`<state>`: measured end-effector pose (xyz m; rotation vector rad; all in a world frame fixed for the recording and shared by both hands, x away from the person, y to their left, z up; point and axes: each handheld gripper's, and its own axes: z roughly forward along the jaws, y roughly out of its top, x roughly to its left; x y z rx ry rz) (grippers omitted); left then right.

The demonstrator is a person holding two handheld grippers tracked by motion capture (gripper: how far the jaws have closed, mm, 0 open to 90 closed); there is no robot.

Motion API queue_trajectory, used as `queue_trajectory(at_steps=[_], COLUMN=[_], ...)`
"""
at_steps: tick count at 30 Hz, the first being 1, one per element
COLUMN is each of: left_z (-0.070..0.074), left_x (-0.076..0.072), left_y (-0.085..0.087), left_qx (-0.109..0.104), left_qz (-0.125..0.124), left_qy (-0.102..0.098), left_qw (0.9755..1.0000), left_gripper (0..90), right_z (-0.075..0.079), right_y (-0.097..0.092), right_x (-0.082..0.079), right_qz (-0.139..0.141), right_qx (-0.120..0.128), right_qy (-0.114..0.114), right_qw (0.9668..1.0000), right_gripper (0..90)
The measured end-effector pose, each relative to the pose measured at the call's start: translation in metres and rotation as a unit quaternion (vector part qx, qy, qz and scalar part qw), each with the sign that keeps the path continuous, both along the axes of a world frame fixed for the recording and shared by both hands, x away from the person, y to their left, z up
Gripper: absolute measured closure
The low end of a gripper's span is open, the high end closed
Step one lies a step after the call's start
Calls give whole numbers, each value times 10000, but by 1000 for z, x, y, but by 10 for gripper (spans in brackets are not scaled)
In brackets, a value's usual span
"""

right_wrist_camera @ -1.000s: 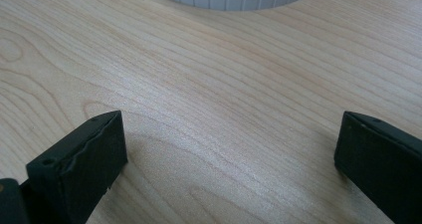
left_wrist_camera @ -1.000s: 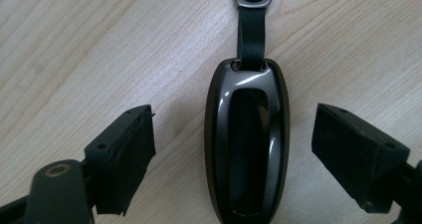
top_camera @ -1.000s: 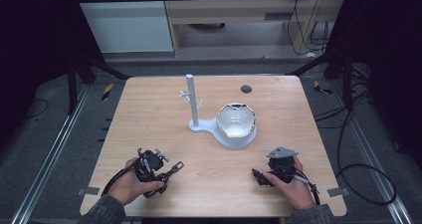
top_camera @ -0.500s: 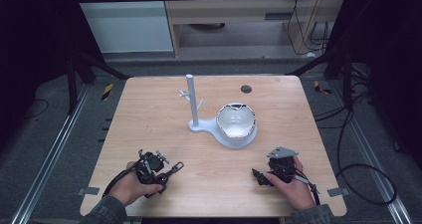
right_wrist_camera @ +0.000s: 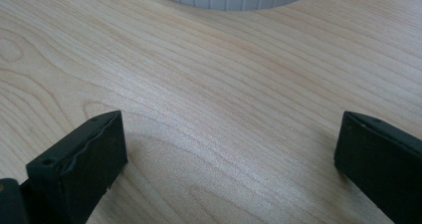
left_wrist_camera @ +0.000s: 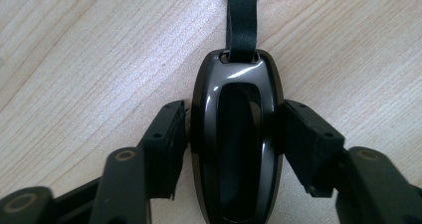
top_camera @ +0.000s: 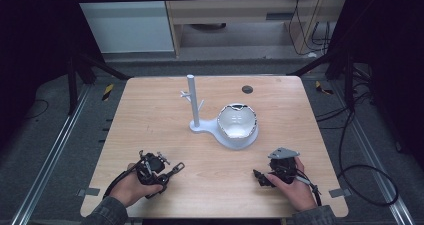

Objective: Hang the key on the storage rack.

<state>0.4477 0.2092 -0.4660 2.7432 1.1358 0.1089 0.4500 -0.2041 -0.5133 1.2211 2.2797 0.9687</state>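
Already, a glossy black oval key fob [left_wrist_camera: 236, 144] with a fabric strap is clamped between the left gripper's [top_camera: 167, 172] jaws at lower left, while the right gripper [top_camera: 262, 177] is held wide and empty, leaving the white stand [top_camera: 220, 120] unused.

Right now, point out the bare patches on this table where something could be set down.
Free: the left side beside the white stand, the right edge past its bowl, and the front strip between left gripper, shut on a black key fob, and open right gripper. Crowded: table centre.
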Motion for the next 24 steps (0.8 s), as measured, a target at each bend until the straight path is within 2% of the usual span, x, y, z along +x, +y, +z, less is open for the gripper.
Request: queue_trajectory(at_steps=[4,10,13,14,17,18,19,20,24], left_z=[1,2,11,11,25,25,32,32,48], left_x=[0,0,1,1,2,2,3,3,6], left_y=[0,4,7,7,8,8,8,8,9], left_qx=[21,-82,-226,-226,-290,-290,-405,-405,-587], left_qz=[-19,-33,-4,-4,-50,-50,-24,-24,-9], left_qy=[-23,-152,-307,-307,-528,-528,-651,-651,-886], left_qw=[10000,9998,9993,9993,9982,9982,9971,9971,9943], left_gripper=[481,486,487,487,488,488,488,488,488], right_z=[0,0,0,0,0,0,0,0,0], right_y=[0,0,0,0,0,0,0,0,0], right_x=[0,0,0,0,0,0,0,0,0], right_qz=[3,3,-12,-12,3,3,4,-9,0], right_qx=[-2,-3,7,7,-2,-2,-3,6,-1], right_qy=[-6,-7,11,11,-6,-6,-7,5,1], right_qw=[10000,10000,10000,10000,10000,10000,10000,10000,10000], right_gripper=[4,4,4,4,4,4,4,4,4])
